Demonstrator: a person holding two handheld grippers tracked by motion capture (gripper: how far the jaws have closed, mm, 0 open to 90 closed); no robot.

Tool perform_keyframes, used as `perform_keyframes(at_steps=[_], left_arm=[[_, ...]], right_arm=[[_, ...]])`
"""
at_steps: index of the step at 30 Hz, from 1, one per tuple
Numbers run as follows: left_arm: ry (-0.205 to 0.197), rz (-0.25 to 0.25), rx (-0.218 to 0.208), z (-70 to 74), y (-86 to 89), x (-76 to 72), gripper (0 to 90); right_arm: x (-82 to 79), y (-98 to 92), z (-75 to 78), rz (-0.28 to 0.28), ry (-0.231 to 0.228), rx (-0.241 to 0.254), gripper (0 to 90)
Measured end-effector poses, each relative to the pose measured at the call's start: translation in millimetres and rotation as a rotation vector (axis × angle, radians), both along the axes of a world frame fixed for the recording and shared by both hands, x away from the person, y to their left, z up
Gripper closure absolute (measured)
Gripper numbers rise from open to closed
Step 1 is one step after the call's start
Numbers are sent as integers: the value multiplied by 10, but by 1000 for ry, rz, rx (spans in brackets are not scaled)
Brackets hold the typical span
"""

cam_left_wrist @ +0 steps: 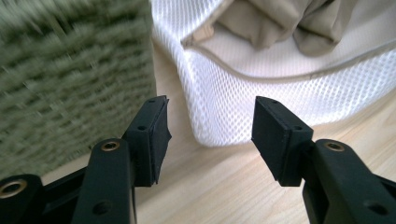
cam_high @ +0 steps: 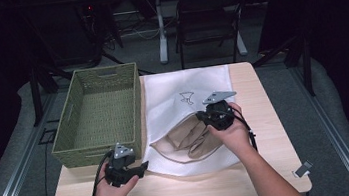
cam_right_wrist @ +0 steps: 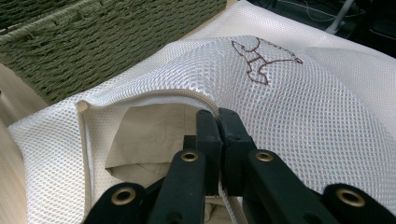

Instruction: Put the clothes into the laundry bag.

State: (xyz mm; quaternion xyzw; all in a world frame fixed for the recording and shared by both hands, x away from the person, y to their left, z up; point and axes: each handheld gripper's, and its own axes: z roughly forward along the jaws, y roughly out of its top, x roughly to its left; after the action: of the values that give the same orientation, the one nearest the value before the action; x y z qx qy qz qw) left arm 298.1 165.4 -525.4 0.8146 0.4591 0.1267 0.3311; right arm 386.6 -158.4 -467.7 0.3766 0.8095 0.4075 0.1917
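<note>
While the right gripper (cam_right_wrist: 218, 122) clamps the mesh bag's (cam_high: 187, 96) upper rim, the left gripper (cam_left_wrist: 210, 133), jaws apart, must likely grasp the lower rim near the table's (cam_high: 184, 192) front edge.

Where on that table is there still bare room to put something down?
The bare wood runs along the near edge of the table, in front of the white mesh bag, and in a strip at its right. The woven basket looks empty inside. It is crowded where the left gripper sits between basket and bag, and where the right gripper pinches the bag's rim.
</note>
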Motion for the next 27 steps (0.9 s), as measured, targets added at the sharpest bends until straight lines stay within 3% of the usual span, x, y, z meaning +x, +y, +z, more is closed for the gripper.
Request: perform_keyframes(at_steps=[8,13,19,27], left_arm=[[44,0,26,-195,-52,131,467],[60,-4,2,-240,-133,205,477],[56,-23,27,-322,-259,288,492],[46,-3,2,-387,-314,349,561]], right_arm=[[-7,-28,2,-5,-5,12,881],[-5,-35,-7,-5,-9,14,881],[-12,-42,-6,0,-9,14,881],[-14,-23,-39,1,3,10,881]])
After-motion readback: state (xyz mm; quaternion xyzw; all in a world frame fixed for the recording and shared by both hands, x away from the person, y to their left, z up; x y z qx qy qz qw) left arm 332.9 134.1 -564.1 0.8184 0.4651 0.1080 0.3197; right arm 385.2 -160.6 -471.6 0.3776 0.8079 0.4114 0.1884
